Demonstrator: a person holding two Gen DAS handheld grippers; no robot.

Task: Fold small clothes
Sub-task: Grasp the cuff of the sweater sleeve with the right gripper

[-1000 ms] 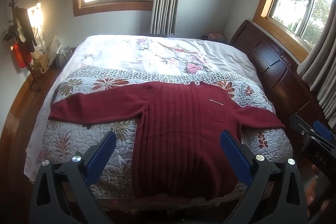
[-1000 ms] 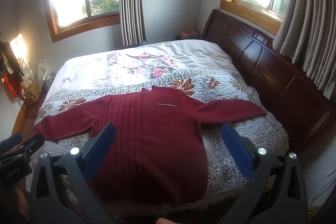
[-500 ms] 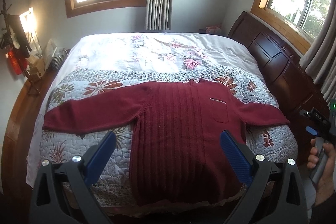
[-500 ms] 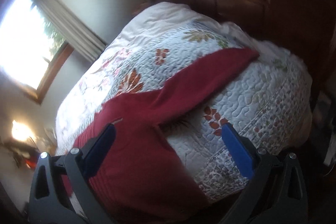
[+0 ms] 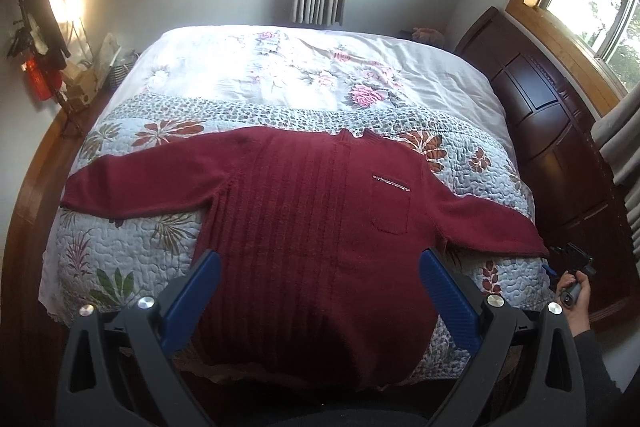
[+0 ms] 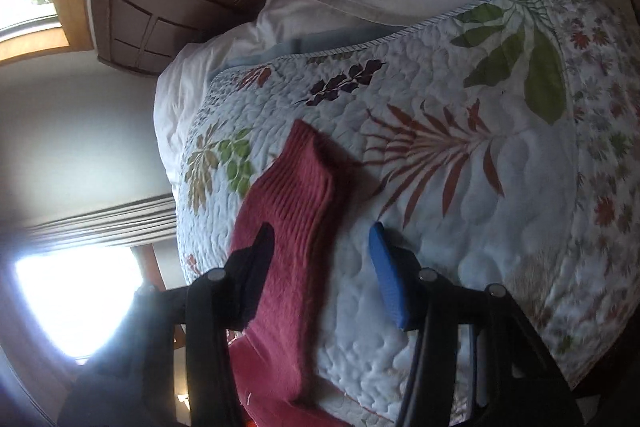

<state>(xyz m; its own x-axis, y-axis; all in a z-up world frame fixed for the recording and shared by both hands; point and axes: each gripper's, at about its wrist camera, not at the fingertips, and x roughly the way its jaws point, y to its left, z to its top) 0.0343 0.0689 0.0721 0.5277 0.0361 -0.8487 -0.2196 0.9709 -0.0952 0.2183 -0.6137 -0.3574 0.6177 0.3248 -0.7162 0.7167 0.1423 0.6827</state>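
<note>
A dark red sweater [image 5: 312, 227] lies face up and flat on the quilt [image 5: 120, 251] of the bed, collar toward twelve o'clock, hem at the near edge, both sleeves stretched straight out to nine and three o'clock. Nothing is folded yet.

The left hand-held gripper [image 5: 320, 291] hangs over the hem with its blue pads spread wide, holding nothing. Out at three o'clock, the right hand-held gripper [image 6: 322, 267] is turned on its side and low over the right sleeve's cuff [image 6: 296, 183]. Its jaws stand apart with the sleeve lying between them, one pad over the knit and the other over the quilt. It does not look to be pinching yet, though I can't tell whether the dark pad touches the cloth.

My guess is the step in hand is grabbing that cuff to fold the sleeve across the chest. To do it well, catch both layers of knit near the cuff edge without snagging the quilt, lift only enough to clear, and carry it toward nine o'clock. The left one could pin the shoulder so the body doesn't drag.
</note>
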